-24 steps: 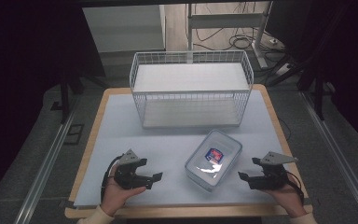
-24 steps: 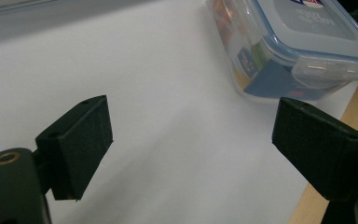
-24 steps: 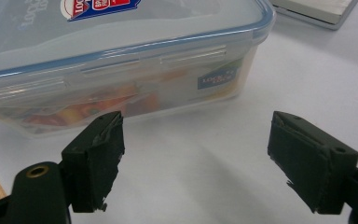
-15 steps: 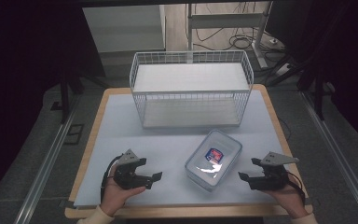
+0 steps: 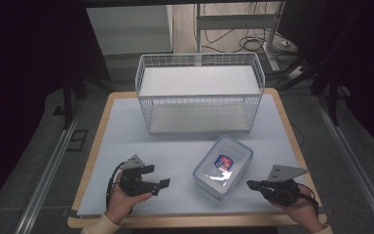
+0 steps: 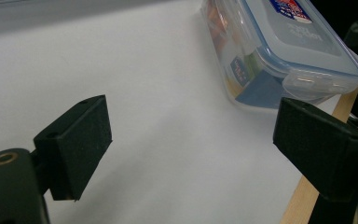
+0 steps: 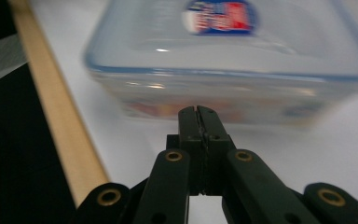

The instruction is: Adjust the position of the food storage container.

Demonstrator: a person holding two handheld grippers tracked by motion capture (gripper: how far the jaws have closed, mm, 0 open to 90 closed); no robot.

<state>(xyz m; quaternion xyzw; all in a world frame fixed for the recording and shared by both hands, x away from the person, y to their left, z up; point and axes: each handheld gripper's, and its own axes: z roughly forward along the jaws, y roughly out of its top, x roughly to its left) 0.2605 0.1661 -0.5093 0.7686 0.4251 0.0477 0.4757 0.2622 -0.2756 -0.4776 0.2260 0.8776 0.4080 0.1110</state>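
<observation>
A clear lidded plastic box (image 5: 223, 166) with a red and blue label lies on the white mat near the front, between both hands. My left gripper (image 5: 158, 178) rests left of it, jaws spread wide and empty; in the left gripper view the box (image 6: 279, 44) lies ahead to the right, beyond the gripper (image 6: 200, 135). My right gripper (image 5: 252, 185) sits right of the box, pointing at it, jaws pressed together on nothing; in the right gripper view its tips (image 7: 199, 113) stand just short of the box's side wall (image 7: 223, 60).
A white wire basket (image 5: 199, 95) stands at the back middle of the table. The wooden table edge (image 5: 195, 220) runs along the front near both hands. Cables and metal frames lie on the floor behind.
</observation>
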